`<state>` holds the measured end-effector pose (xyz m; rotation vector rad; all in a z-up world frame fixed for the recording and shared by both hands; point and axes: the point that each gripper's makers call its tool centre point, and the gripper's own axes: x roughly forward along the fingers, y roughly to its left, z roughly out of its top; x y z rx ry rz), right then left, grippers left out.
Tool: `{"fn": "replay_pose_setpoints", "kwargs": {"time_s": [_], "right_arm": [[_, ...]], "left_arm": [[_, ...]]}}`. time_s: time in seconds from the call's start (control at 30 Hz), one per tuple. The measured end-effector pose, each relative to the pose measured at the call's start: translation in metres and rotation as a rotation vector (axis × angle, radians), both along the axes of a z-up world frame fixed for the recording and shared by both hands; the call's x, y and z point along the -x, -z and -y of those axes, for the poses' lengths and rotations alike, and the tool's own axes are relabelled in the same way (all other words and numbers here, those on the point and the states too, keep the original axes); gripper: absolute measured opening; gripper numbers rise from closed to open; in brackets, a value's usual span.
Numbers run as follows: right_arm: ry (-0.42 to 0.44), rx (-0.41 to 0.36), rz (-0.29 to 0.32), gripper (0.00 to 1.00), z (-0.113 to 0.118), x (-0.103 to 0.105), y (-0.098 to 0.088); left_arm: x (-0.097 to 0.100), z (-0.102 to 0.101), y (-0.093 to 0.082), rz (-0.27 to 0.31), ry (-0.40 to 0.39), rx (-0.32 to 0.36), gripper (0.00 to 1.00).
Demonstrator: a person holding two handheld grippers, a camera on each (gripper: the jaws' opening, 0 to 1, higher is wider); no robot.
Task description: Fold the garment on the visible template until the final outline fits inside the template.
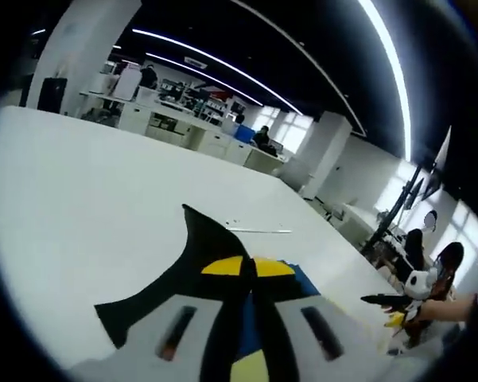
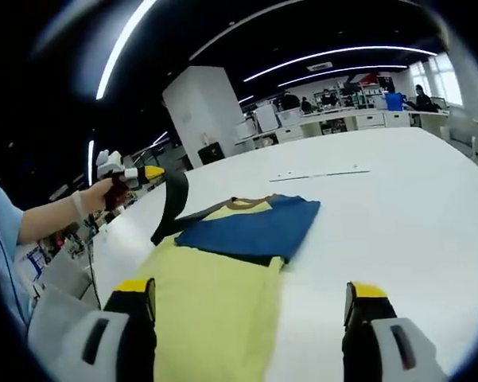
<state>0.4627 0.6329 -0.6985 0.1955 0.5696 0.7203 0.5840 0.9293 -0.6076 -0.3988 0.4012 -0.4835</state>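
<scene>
Garment (image 2: 223,263) (yellow, blue, black) lies between the spread right claw (image 2: 250,306) jaws, its sleeve pinched by the left claw (image 1: 246,274).

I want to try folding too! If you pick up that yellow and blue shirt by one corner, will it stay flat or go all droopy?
Probably droopy. The shirt is thin cloth lying flat on the white table, and its black sleeve, held by the left gripper, already curves and hangs. It looks light, so it would likely slide if pushed, maybe bunching.
</scene>
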Motion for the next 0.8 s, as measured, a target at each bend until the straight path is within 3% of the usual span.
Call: {"fn": "replay_pose_setpoints", "kwargs": {"time_s": [0.3,0.57,0.8], "right_arm": [[0.032,-0.004,-0.013,1.00,0.013,0.002,0.004],[0.050,-0.008,-0.019,1.00,0.019,0.003,0.006],[0.064,-0.011,-0.026,1.00,0.025,0.003,0.008]], "left_arm": [[-0.015,0.062,0.000,-0.004,0.092,0.063,0.00],[-0.019,0.124,-0.001,0.014,0.189,0.078,0.00],[-0.015,0.175,0.013,-0.005,0.275,0.081,0.00]]}}
